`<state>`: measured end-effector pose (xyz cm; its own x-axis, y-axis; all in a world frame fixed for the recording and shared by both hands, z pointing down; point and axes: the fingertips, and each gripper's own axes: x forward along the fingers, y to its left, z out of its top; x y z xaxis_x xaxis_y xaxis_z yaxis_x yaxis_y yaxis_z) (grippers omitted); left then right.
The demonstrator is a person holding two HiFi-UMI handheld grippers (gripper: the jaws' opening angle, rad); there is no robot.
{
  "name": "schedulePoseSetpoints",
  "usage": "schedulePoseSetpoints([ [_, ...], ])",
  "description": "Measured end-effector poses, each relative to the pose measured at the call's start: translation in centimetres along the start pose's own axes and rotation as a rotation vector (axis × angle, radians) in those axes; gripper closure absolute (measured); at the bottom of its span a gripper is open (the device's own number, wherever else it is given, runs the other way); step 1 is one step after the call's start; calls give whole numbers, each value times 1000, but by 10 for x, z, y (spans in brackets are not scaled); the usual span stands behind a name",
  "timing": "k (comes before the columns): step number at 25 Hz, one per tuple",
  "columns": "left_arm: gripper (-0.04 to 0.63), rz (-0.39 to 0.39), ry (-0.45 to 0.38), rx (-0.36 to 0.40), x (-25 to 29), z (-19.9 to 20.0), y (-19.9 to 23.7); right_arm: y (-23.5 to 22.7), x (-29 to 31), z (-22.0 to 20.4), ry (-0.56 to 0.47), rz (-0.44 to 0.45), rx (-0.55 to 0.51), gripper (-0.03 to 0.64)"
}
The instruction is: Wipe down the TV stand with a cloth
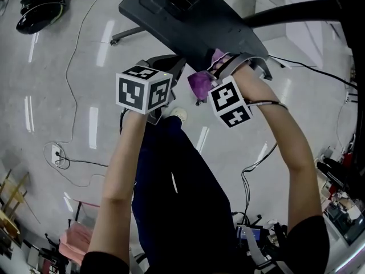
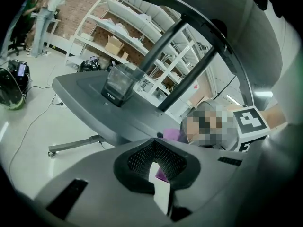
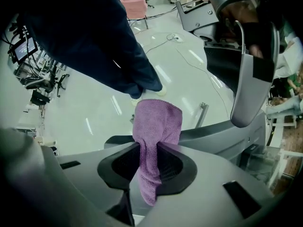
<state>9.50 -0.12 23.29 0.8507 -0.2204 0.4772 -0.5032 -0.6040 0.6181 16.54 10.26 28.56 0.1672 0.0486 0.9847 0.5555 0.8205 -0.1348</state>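
Note:
The dark grey TV stand base (image 1: pixel 188 16) lies on the floor ahead of me, with a black box (image 2: pixel 118 82) on it and two slanted poles (image 2: pixel 163 46) rising from it. My right gripper (image 1: pixel 209 80) is shut on a purple cloth (image 1: pixel 199 85), which hangs just off the base's near edge. In the right gripper view the cloth (image 3: pixel 156 126) sticks out past the closed jaws, with the stand base (image 3: pixel 222 136) behind it. My left gripper (image 1: pixel 171 66) is beside it to the left, shut with nothing in it, its pads (image 2: pixel 142 160) meeting.
Cables run over the glossy floor to a power strip (image 1: pixel 57 154). Black gear (image 1: pixel 37 7) lies at the far left and a pink seat (image 1: pixel 74 241) stands behind me. White shelving (image 2: pixel 128 27) and a standing person (image 2: pixel 47 4) are beyond the stand.

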Motion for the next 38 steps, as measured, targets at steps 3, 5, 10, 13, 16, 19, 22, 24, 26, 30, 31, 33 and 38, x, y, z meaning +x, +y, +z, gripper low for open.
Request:
schedulePoseSetpoints([
  [3, 588, -17, 7, 5, 10, -4, -11, 17, 3, -3, -10, 10, 17, 512],
  [5, 588, -27, 16, 7, 17, -10, -19, 29, 5, -3, -17, 18, 30, 512],
  [10, 588, -56, 39, 8, 35, -22, -42, 62, 9, -5, -24, 35, 39, 512],
  [13, 588, -67, 52, 20, 43, -25, -49, 78, 12, -6, -31, 48, 42, 512],
  [16, 588, -74, 61, 28, 50, -24, -54, 92, 14, -10, -33, 81, 38, 512],
  [19, 588, -78, 65, 38, 51, -20, -58, 104, 11, -17, -23, 106, 24, 512],
  [22, 588, -76, 58, 39, 52, -13, -55, 95, -2, -36, 24, 57, 24, 512],
  [24, 588, -70, 52, 28, 52, -8, -50, 76, -14, -49, 41, -4, 48, 512],
  [26, 588, -66, 47, 20, 50, -3, -44, 48, -26, -64, 54, -74, 76, 512],
  [30, 588, -53, 38, 27, 45, 14, -31, -14, -44, -95, 98, -208, 102, 512],
  [31, 588, -46, 36, 27, 44, 18, -25, -31, -45, -100, 96, -241, 109, 512],
  [33, 588, -35, 28, 21, 41, 26, -13, -64, -47, -106, 83, -305, 120, 512],
  [38, 588, -15, 5, 20, 34, 48, 10, -129, -53, -116, 77, -439, 118, 512],
])
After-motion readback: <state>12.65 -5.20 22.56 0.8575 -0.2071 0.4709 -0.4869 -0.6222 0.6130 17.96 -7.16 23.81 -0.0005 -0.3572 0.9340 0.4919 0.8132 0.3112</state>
